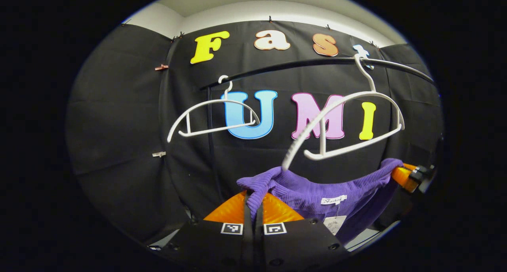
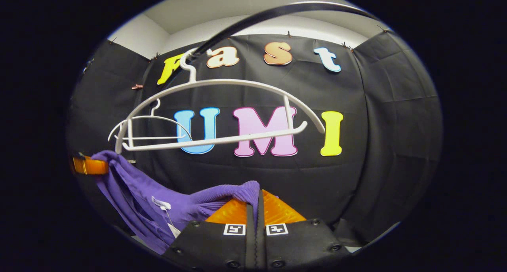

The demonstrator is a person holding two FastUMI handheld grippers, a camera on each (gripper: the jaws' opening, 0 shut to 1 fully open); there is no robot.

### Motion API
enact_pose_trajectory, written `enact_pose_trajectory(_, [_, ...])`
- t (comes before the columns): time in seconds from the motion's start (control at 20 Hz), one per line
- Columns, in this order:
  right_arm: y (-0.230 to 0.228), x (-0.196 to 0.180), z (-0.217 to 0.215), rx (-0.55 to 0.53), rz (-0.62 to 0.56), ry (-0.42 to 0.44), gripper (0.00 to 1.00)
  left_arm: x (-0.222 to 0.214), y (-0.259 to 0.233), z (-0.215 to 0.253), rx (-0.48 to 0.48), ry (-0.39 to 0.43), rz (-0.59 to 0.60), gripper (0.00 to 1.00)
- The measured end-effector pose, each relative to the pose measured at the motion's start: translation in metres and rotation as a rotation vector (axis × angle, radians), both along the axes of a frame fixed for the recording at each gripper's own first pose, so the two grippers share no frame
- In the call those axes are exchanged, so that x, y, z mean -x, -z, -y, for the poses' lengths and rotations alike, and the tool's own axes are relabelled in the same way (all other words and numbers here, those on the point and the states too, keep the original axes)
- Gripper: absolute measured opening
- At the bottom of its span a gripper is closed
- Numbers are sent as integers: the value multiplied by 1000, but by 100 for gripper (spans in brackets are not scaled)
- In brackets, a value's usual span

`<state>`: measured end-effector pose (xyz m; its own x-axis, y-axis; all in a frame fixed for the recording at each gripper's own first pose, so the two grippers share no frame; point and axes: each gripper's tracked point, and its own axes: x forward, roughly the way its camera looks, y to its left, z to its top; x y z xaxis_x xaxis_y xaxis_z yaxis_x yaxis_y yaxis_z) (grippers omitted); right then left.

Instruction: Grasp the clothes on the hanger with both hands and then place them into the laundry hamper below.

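A purple ribbed garment (image 1: 317, 193) hangs stretched between my two grippers, below a bare white hanger (image 1: 348, 121) on the black rail (image 1: 317, 62). My left gripper (image 1: 253, 198) is shut on the garment's left shoulder, with purple cloth pinched between its orange fingers (image 1: 229, 212). The right gripper (image 1: 408, 176) holds the other shoulder at the far right of the left gripper view. In the right gripper view my right gripper (image 2: 255, 196) is shut on the purple garment (image 2: 166, 204), and the left gripper (image 2: 89, 165) grips its far end. The bare hanger (image 2: 222, 109) hangs just above.
A second bare white hanger (image 1: 214, 117) hangs on the rail to the left, also seen as a smaller hanger (image 2: 150, 127) in the right gripper view. The rail (image 2: 277, 12) arcs overhead. Black cloth walls close in all round.
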<state>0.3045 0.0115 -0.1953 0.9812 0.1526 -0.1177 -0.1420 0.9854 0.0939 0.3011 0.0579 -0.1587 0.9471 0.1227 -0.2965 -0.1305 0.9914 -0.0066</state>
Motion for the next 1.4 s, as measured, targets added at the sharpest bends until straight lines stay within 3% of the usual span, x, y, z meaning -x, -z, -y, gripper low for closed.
enact_pose_trajectory(0.25, [-20, 30, -23, -28, -27, -33, 4, 22, 12, 43, 26, 107, -48, 5])
enact_pose_trajectory(0.3, [-25, 35, -27, -25, -26, -40, 0, 24, 11, 53, 44, 132, -50, 5])
enact_pose_trajectory(0.35, [-31, 40, -30, -24, -21, -42, 4, 27, 8, 63, 62, 155, -48, 5])
enact_pose_trajectory(0.45, [-44, 51, -36, -44, -14, -50, 0, 32, -5, 84, 105, 205, -28, 5])
enact_pose_trajectory(0.55, [-59, 57, -42, -63, 1, -60, 4, 33, -24, 100, 150, 249, 6, 5])
enact_pose_trajectory(0.8, [-72, 57, -54, -79, -2, -88, 4, 23, -45, 122, 212, 289, 33, 5])
enact_pose_trajectory(0.9, [-57, 58, -56, -89, -30, -100, 8, 22, -31, 131, 224, 300, 17, 6])
enact_pose_trajectory(1.0, [-31, 60, -59, -80, -76, -110, 4, 22, -7, 142, 233, 319, -21, 5])
enact_pose_trajectory(1.05, [-13, 60, -58, -66, -111, -107, 8, 22, 9, 147, 242, 326, -47, 5])
enact_pose_trajectory(1.1, [6, 59, -52, -55, -147, -90, 4, 22, 26, 151, 249, 329, -74, 5])
enact_pose_trajectory(1.4, [123, 66, -37, -31, -394, -60, 5, 20, 133, 172, 304, 326, -287, 5])
